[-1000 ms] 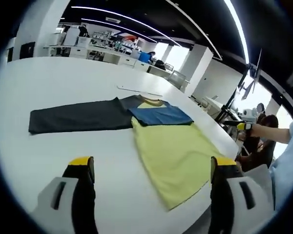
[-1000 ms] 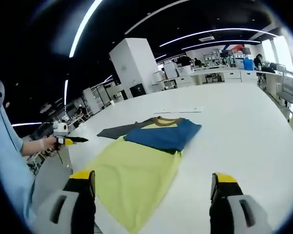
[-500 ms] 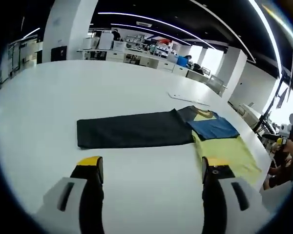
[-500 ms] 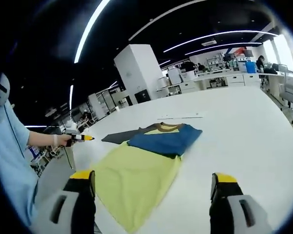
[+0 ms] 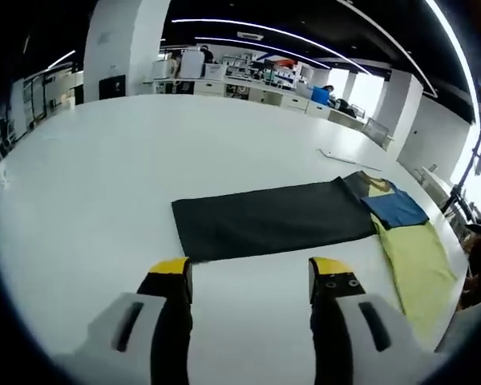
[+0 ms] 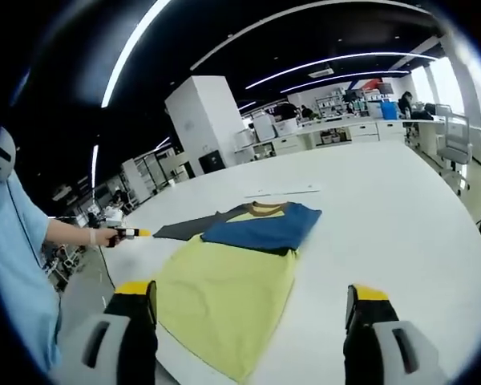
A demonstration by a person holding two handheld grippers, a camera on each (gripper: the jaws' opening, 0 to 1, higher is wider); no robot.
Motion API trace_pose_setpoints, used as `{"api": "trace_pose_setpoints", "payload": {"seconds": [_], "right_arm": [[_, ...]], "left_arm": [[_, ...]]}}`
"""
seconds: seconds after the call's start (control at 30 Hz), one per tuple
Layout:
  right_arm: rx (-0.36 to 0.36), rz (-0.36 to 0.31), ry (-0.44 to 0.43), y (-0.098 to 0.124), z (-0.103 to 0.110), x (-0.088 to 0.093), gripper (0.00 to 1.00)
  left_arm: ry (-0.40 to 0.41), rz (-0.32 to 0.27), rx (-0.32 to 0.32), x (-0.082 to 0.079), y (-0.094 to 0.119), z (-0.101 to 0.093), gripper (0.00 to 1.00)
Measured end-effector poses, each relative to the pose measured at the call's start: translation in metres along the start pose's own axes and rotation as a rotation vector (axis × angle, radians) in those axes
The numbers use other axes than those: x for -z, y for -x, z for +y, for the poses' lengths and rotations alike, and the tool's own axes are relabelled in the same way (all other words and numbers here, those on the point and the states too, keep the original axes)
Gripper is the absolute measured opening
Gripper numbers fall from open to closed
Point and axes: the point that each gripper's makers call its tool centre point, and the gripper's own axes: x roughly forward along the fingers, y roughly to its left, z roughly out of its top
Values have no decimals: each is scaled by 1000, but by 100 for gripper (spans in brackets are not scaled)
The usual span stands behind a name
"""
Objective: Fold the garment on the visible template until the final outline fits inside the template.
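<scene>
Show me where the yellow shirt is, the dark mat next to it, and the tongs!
yellow shirt (image 6: 224, 293): right gripper view, middle of its yellow body.
dark mat (image 5: 272, 220): left gripper view, middle of the dark sheet.
left tongs (image 5: 252, 277): left gripper view, midway between the yellow tips.

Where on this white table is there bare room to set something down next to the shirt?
Bare table lies wide beyond the blue sleeve, and ahead of the dark sleeve on its far side. It is tight only where the yellow body lies near the table edge, toward the person.
</scene>
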Motion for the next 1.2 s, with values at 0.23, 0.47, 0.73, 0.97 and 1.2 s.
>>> {"api": "trace_pose_setpoints", "payload": {"seconds": [0.23, 0.47, 0.73, 0.97, 1.2], "right_arm": [[64, -6, -16, 10, 18, 4, 99], [103, -19, -28, 17, 28, 9, 98], [136, -24, -56, 28, 39, 16, 98], [150, -5, -63, 35, 38, 20, 97], [155, -1, -74, 36, 35, 23, 97]], "left_arm": [[46, -12, -16, 0, -8, 14, 45], [248, -46, -59, 1, -12, 32, 38], [369, -83, -24, -2, -19, 31, 29], [410, -109, -28, 2, -16, 37, 15], [424, -109, -50, 6, -21, 44, 0]]}}
